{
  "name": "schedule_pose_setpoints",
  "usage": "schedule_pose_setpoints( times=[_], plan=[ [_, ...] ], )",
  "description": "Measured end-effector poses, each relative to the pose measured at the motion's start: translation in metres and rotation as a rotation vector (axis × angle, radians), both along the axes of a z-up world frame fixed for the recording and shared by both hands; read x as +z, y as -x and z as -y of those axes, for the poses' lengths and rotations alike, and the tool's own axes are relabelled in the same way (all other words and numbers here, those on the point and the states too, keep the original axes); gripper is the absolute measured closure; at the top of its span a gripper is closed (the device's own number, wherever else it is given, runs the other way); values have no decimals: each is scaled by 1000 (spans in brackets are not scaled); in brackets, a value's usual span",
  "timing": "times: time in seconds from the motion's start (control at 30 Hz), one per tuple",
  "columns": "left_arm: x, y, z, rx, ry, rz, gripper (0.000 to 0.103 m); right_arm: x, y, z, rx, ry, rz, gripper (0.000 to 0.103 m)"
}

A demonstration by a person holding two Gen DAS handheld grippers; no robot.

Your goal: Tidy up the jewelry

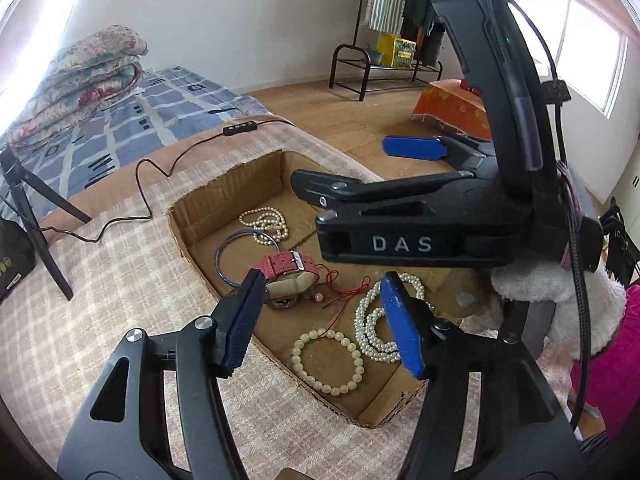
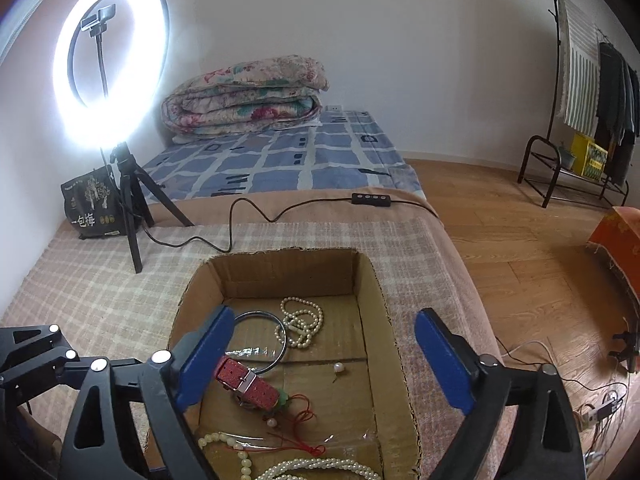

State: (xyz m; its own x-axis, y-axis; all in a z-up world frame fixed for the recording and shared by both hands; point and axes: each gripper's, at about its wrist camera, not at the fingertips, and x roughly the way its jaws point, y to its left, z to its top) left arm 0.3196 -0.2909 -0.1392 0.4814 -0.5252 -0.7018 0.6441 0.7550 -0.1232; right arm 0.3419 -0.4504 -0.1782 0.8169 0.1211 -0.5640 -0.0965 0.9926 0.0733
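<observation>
Both my left gripper (image 1: 324,324) and right gripper (image 2: 324,364) hang spread and empty-fingered over the cardboard box (image 2: 368,280) on the bed, where the red-strapped watch (image 1: 286,270), bead bracelet (image 1: 326,362) and pearl necklaces (image 1: 378,320) lie.

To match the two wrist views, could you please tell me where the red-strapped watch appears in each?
Left wrist: the watch lies mid-box, just beyond the left finger.
Right wrist: the watch sits low, left of centre, beside the left finger.
Shared landmark: the metal bangle beside it.
</observation>
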Motion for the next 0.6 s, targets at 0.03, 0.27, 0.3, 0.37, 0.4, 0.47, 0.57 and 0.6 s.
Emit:
schedule_pose_setpoints(
  times=[0.03, 0.27, 0.3, 0.37, 0.4, 0.47, 0.57, 0.6],
  plan=[
    [1, 0, -1, 0, -2, 2, 41, 1, 1, 0, -2, 1, 3, 2],
    [13, 8, -7, 0, -2, 24, 41, 12, 9, -3, -15, 32, 4, 0],
    [17, 10, -9, 2, 1, 32, 41, 14, 12, -4, -15, 33, 7, 0],
    [24, 13, -13, 5, 8, 42, 41, 21, 18, -5, -16, 39, 16, 0],
    [28, 15, -15, 7, 10, 47, 41, 26, 21, -6, -18, 44, 22, 0],
    [36, 20, -20, 10, 13, 62, 41, 34, 28, -8, -19, 52, 31, 0],
    [49, 29, -29, 16, 12, 84, 41, 48, 38, -12, -23, 59, 49, 0],
    [53, 32, -32, 17, 12, 91, 41, 53, 42, -13, -25, 59, 55, 0]
  ],
)
